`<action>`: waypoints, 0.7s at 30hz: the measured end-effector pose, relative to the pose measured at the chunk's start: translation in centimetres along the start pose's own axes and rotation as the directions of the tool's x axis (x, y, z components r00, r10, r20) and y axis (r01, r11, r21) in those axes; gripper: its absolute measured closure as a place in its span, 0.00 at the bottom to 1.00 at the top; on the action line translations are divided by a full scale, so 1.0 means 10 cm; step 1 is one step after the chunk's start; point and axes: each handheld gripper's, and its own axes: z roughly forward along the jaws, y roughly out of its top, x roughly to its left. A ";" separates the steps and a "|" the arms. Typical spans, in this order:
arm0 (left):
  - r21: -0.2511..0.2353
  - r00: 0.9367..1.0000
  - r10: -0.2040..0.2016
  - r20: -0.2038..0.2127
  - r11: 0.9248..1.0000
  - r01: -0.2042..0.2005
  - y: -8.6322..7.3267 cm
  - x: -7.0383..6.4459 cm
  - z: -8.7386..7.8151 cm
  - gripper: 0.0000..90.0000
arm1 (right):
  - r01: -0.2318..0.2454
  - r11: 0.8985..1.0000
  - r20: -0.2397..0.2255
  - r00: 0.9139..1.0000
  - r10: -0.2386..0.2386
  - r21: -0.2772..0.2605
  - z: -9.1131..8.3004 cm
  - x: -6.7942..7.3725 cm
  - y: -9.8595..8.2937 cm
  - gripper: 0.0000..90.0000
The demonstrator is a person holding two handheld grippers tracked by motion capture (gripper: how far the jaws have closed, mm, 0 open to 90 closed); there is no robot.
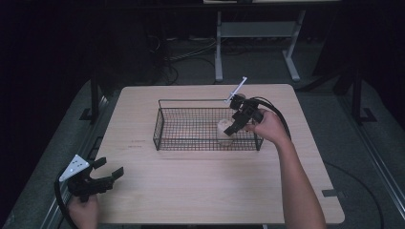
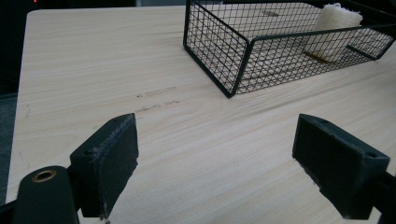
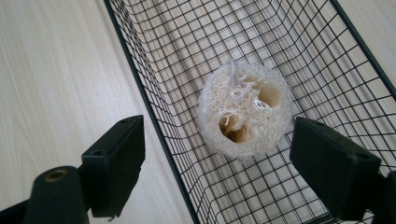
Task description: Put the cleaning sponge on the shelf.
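Note:
A cream loofah piece [image 1: 225, 132] stands on end inside the black wire basket [image 1: 167, 122], near its right end. In the right gripper view I look down on the loofah [image 3: 245, 109], its holes facing up. My right gripper [image 1: 237, 125] hovers just above it, open, jaws spread wider than the loofah and not touching it; one jaw is over the basket's near wall. My left gripper [image 1: 106, 172] rests low at the table's front left corner, open and holding nothing. In the left gripper view the basket [image 2: 219, 51] and the loofah [image 2: 332, 32] lie far ahead.
The wooden table [image 1: 191, 186] carries faint scuff marks [image 2: 156, 95] left of the basket. A table frame with white legs [image 1: 218, 47] stands on the dark floor beyond the far edge. A thick black cable [image 1: 279, 114] loops from my right gripper.

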 end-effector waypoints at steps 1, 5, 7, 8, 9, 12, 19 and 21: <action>-0.001 1.000 0.000 -0.001 1.000 0.000 0.00 0.00 0.00 0.15 | 0.003 1.000 -0.002 1.000 -0.003 -0.002 -0.02 0.01 0.00 0.20; -0.004 1.000 -0.006 -0.003 1.000 0.006 0.00 0.01 -0.01 0.15 | 0.014 1.000 0.005 1.000 -0.014 -0.005 -0.05 0.05 0.00 0.20; -0.002 1.000 -0.002 -0.002 1.000 0.002 0.00 0.01 -0.01 0.15 | 0.017 1.000 0.002 1.000 -0.017 -0.008 -0.07 0.07 -0.01 0.20; -0.002 1.000 -0.002 -0.002 1.000 0.002 0.00 0.00 0.00 0.15 | 0.021 1.000 0.002 1.000 -0.021 -0.008 -0.08 0.07 -0.01 0.19; -0.003 1.000 -0.001 -0.002 1.000 0.001 0.00 0.00 0.00 0.15 | 0.021 1.000 0.001 1.000 -0.021 -0.007 -0.09 0.08 -0.02 0.19; -0.001 1.000 0.000 -0.002 1.000 0.000 0.00 0.00 0.00 0.15 | 0.034 0.999 0.006 0.999 -0.034 -0.008 -0.10 0.11 -0.04 0.19; 0.001 1.000 0.000 -0.002 1.000 0.000 0.00 -0.01 0.00 0.15 | 0.031 0.999 0.002 1.000 -0.031 -0.028 -0.15 0.17 -0.15 0.19; 0.003 1.000 -0.001 -0.001 1.000 0.001 0.00 -0.01 0.01 0.15 | 0.032 0.999 -0.001 0.999 -0.032 -0.025 -0.16 0.18 -0.18 0.19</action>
